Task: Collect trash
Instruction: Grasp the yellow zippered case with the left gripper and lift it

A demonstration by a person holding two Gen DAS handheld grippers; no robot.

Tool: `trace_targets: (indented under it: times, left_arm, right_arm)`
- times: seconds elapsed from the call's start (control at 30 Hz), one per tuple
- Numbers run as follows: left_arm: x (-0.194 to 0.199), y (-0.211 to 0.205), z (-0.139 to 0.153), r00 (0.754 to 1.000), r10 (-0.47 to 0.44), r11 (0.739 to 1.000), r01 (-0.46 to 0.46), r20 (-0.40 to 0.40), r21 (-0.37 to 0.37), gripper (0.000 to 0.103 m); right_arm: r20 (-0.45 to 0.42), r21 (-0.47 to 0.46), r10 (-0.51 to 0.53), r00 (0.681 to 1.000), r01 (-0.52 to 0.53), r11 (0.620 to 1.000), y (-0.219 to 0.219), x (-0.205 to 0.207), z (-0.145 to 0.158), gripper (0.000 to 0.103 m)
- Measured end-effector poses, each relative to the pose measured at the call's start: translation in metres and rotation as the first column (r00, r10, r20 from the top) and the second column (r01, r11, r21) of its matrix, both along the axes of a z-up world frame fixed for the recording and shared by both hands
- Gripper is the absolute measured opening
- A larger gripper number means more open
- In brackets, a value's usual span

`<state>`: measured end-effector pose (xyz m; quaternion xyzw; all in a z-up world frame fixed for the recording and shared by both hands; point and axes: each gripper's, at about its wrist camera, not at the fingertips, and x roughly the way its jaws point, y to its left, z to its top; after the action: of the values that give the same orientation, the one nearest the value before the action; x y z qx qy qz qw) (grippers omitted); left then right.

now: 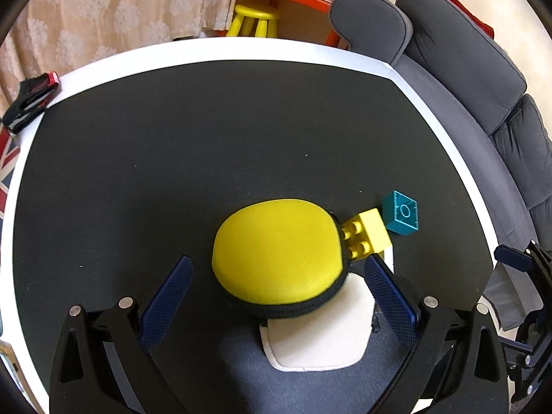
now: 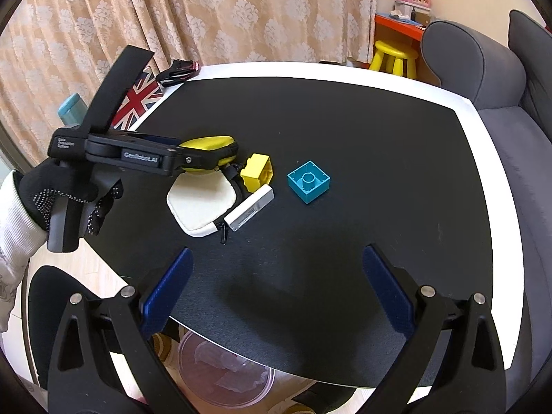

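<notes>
Left wrist view: left gripper (image 1: 277,272) wide open, blue pads spread either side of a yellow zip case (image 1: 279,253) on the black table mat (image 1: 207,138). Nothing held. Case lies partly over a white pouch (image 1: 321,331). Yellow block (image 1: 367,238) touches the case's right edge; teal block (image 1: 402,212) just beside that, hollow side showing. Right gripper partly visible at the far right edge, state not readable from here. Grey sofa (image 1: 448,69) behind table, yellow stool (image 1: 257,20) further back.

Right wrist view: right gripper (image 2: 277,276) also open, empty, hanging over the near part of the mat (image 2: 379,138), well apart from the objects. Left gripper body (image 2: 138,157) in a gloved hand (image 2: 58,189) sits above the yellow case (image 2: 214,145). White pouch (image 2: 203,203), white stick-shaped item (image 2: 250,208) touching it, yellow block (image 2: 257,170), teal block (image 2: 308,181) clustered mid-table. Clear bin (image 2: 224,376) with crumpled clear trash below the near table edge. Union Jack item (image 2: 138,101) far left.
</notes>
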<state>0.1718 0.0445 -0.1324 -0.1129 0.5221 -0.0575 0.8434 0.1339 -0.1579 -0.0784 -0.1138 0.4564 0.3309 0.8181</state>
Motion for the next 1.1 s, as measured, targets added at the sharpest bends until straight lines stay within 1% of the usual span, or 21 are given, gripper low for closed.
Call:
trace_targets:
  times: [0.07, 0.13, 0.2, 0.27, 0.3, 0.4, 0.63, 0.87, 0.97, 1.1]
  left_arm:
    - [-0.002, 0.004, -0.002, 1.000, 0.005, 1.000, -0.005, 0.004, -0.007, 0.095]
    - [-0.001, 0.006, -0.003, 1.000, 0.006, 1.000, -0.005, 0.006, -0.019, 0.090]
    - [-0.001, 0.007, -0.003, 1.000, 0.008, 1.000, -0.008, 0.013, -0.023, 0.090]
    - [0.000, 0.007, -0.005, 1.000, 0.007, 1.000, -0.007, 0.012, -0.030, 0.086]
    - [0.001, 0.007, -0.006, 1.000, 0.004, 0.999, -0.003, 0.007, -0.037, 0.079]
    - [0.004, 0.007, -0.007, 1.000, 0.003, 0.999, -0.003, 0.005, -0.038, 0.078]
    - [0.002, 0.008, -0.006, 0.999, 0.009, 1.000, -0.008, 0.038, -0.024, 0.076]
    - [-0.009, 0.007, 0.014, 0.997, 0.000, 1.000, 0.000, 0.081, 0.004, 0.076]
    - [-0.015, 0.007, 0.023, 0.995, -0.001, 1.000, 0.000, 0.101, 0.008, 0.076]
    - [-0.024, 0.010, 0.034, 0.992, -0.005, 1.000, 0.004, 0.125, 0.007, 0.076]
  right_arm:
    - [-0.002, 0.000, 0.000, 1.000, 0.000, 1.000, 0.000, 0.001, -0.001, 0.096]
    - [-0.003, -0.002, 0.001, 1.000, -0.001, 1.000, 0.001, 0.003, -0.002, 0.096]
    - [-0.005, -0.003, 0.003, 1.000, -0.003, 1.000, 0.002, 0.005, -0.003, 0.096]
    - [-0.007, -0.003, 0.005, 1.000, -0.005, 1.000, 0.003, 0.006, -0.004, 0.096]
    - [-0.008, -0.003, 0.006, 1.000, -0.006, 1.000, 0.004, 0.006, -0.005, 0.096]
    - [-0.009, -0.004, 0.008, 1.000, -0.008, 1.000, 0.005, 0.007, -0.005, 0.096]
    - [-0.001, -0.011, 0.009, 1.000, -0.009, 1.000, 0.008, 0.011, -0.005, 0.096]
    - [0.014, -0.022, 0.016, 1.000, -0.016, 1.000, 0.015, 0.028, -0.004, 0.096]
    - [0.018, -0.041, 0.026, 0.999, -0.026, 0.999, 0.021, 0.040, -0.006, 0.096]
    - [0.020, -0.094, 0.061, 0.998, -0.059, 0.994, 0.030, 0.058, -0.018, 0.096]
